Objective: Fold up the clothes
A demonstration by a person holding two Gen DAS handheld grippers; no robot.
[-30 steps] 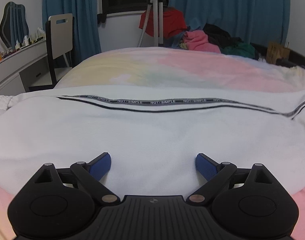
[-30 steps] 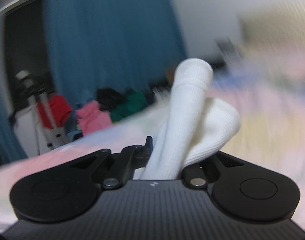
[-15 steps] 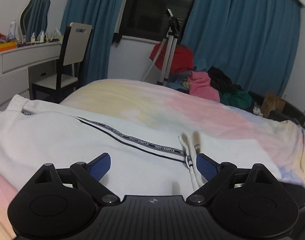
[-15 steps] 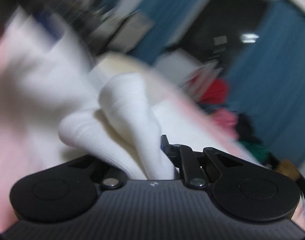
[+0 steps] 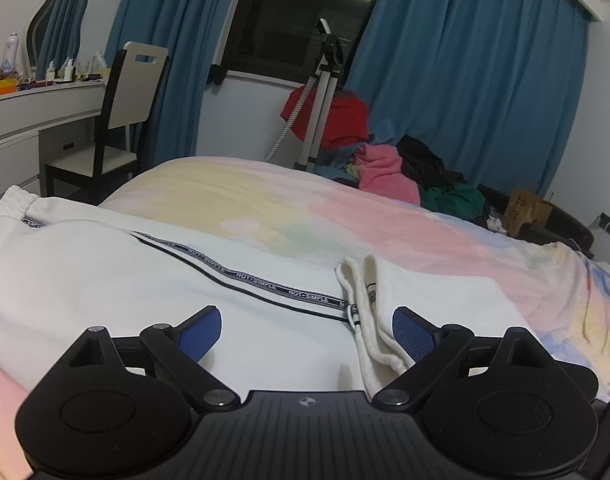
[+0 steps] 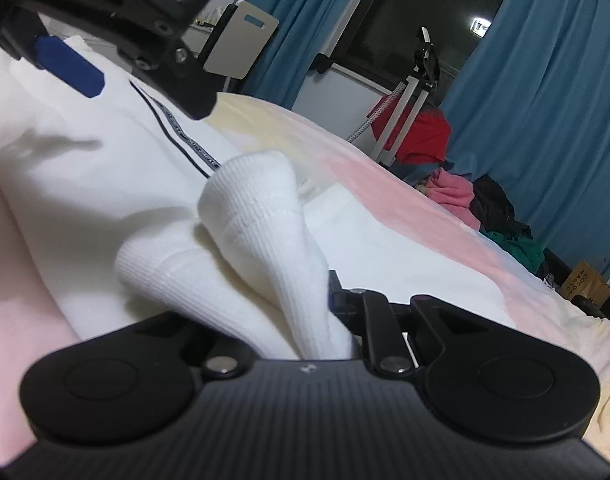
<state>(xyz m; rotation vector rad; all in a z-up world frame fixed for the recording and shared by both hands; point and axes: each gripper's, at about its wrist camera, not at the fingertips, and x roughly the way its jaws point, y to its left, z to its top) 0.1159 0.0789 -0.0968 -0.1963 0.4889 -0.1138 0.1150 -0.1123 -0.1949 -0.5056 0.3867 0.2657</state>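
White trousers (image 5: 105,272) with a black lettered side stripe (image 5: 265,284) lie spread across the bed. My left gripper (image 5: 305,316) hovers open just above them, nothing between its blue pads (image 5: 197,332). A folded white edge (image 5: 365,300) lies by its right finger. In the right wrist view the ribbed white trouser cuffs (image 6: 257,200) stand up between the jaws of my right gripper (image 6: 273,296). Those jaws are opening, with the cloth still against the right finger. The cuffs hide the other finger. The left gripper's blue pad (image 6: 71,66) hangs above at the upper left.
The bed has a pastel pink and yellow cover (image 5: 345,216). Beyond its far edge are a pile of clothes (image 5: 389,168), a tripod (image 5: 321,92) and blue curtains. A chair (image 5: 125,112) and a white dresser (image 5: 33,108) stand at the left, a paper bag (image 5: 529,208) at the right.
My right gripper has swung across and rolled, carrying the cuffs over onto the trousers below the left gripper. The left gripper rose and tilted up, and a folded edge now lies by its right finger.
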